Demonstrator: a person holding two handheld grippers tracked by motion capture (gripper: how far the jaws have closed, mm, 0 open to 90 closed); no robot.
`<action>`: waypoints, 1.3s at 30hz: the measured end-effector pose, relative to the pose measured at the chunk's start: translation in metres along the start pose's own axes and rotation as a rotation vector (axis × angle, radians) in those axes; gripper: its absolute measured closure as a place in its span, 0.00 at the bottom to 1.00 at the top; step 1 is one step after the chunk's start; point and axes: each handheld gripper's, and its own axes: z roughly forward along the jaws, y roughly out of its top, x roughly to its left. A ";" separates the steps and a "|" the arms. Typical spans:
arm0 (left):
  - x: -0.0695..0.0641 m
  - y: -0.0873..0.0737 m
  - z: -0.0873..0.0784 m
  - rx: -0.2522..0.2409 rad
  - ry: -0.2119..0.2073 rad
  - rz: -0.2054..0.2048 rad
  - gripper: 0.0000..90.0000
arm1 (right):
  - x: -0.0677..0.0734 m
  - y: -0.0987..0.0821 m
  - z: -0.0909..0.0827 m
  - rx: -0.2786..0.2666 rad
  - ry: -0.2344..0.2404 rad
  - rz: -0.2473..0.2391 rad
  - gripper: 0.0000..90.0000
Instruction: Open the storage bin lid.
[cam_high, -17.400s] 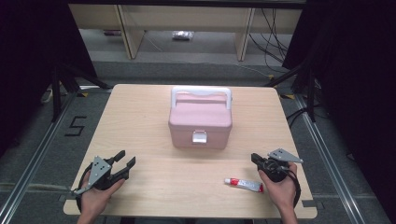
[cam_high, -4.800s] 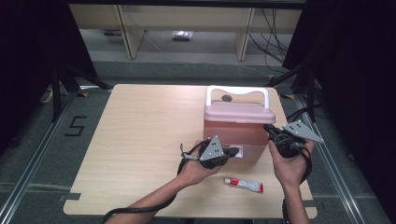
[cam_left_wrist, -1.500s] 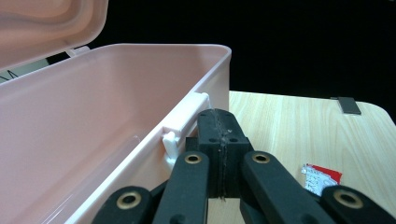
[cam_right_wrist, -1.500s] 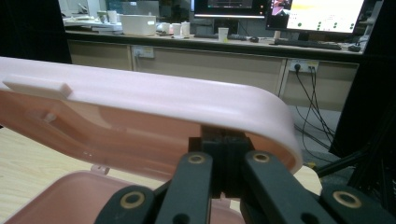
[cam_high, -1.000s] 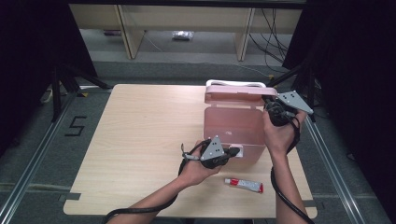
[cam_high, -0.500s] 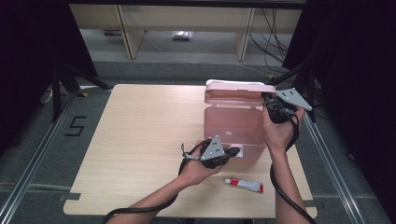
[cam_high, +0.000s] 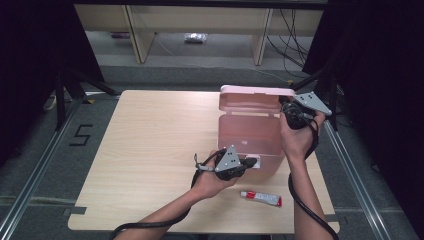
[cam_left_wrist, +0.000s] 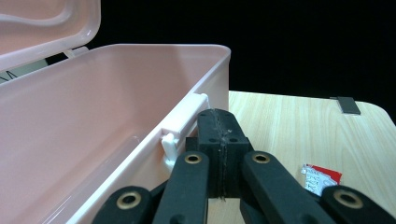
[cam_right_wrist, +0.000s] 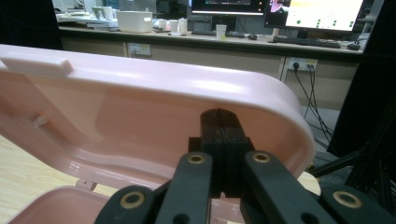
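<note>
A pink plastic box (cam_high: 248, 134) stands open at the table's right side, its lid (cam_high: 252, 98) raised upright at the back. My left gripper (cam_high: 251, 162) is shut with nothing between its jaws, and its tips rest at the box's front wall beside the white latch (cam_left_wrist: 183, 120). In the left gripper view the shut tips (cam_left_wrist: 218, 125) sit just right of the box rim (cam_left_wrist: 140, 49). My right gripper (cam_high: 286, 107) is shut and empty too. Its tips (cam_right_wrist: 219, 122) sit against the inner face of the lid (cam_right_wrist: 130, 100), near the lid's right end.
A small red and white tube (cam_high: 261, 198) lies on the table near the front edge, right of my left hand; it is seen again as the tube (cam_left_wrist: 320, 178) beyond the left jaws. Bare wooden tabletop (cam_high: 150, 135) spreads left of the box. Shelving and cables stand behind the table.
The box, once closed at the table's middle, now stands further right with its lid swung up. Over the last second the lid and both grippers hardly moved.
</note>
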 end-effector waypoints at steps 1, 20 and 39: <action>0.000 0.000 0.000 0.000 -0.001 0.000 0.99 | -0.001 0.000 0.001 -0.001 -0.001 -0.005 1.00; 0.000 0.000 0.001 -0.007 -0.009 -0.003 0.99 | -0.002 0.003 0.011 0.014 0.002 0.004 1.00; 0.000 0.000 0.001 -0.006 -0.005 -0.007 0.99 | -0.004 0.001 0.022 0.033 -0.004 -0.002 1.00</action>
